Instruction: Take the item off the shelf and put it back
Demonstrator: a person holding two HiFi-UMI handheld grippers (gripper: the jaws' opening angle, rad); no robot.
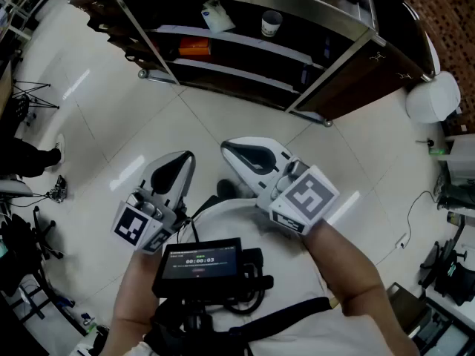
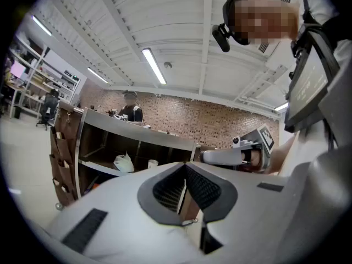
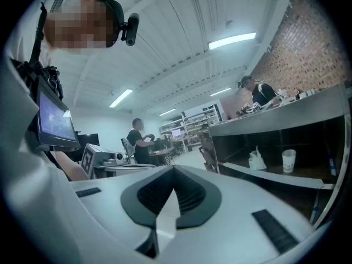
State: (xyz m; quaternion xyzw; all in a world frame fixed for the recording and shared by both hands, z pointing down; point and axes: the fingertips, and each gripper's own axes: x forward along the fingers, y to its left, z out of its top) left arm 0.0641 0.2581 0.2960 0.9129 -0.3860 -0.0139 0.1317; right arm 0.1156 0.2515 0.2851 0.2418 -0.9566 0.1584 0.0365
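Observation:
A dark shelf unit [image 1: 245, 41] with a metal frame stands across the pale floor from me. On its upper board sit a white pouch [image 1: 215, 15] and a paper cup [image 1: 272, 24]; an orange box [image 1: 194, 48] lies one board lower. My left gripper [image 1: 185, 157] and right gripper [image 1: 227, 148] hover side by side over the floor, well short of the shelf, both shut with nothing between the jaws. The left gripper [image 2: 185, 166] faces the pouch [image 2: 123, 162] and cup [image 2: 152, 163]. For the right gripper [image 3: 174, 169], the pouch [image 3: 256, 160] and cup [image 3: 288, 160] lie off to the right.
A person [image 2: 131, 108] stands behind the shelf's counter top, and another person [image 3: 136, 139] is at desks farther back. A white round bin [image 1: 433, 97] sits right of the shelf, a tripod [image 1: 30, 95] at the left. A small screen [image 1: 200, 262] hangs on my chest.

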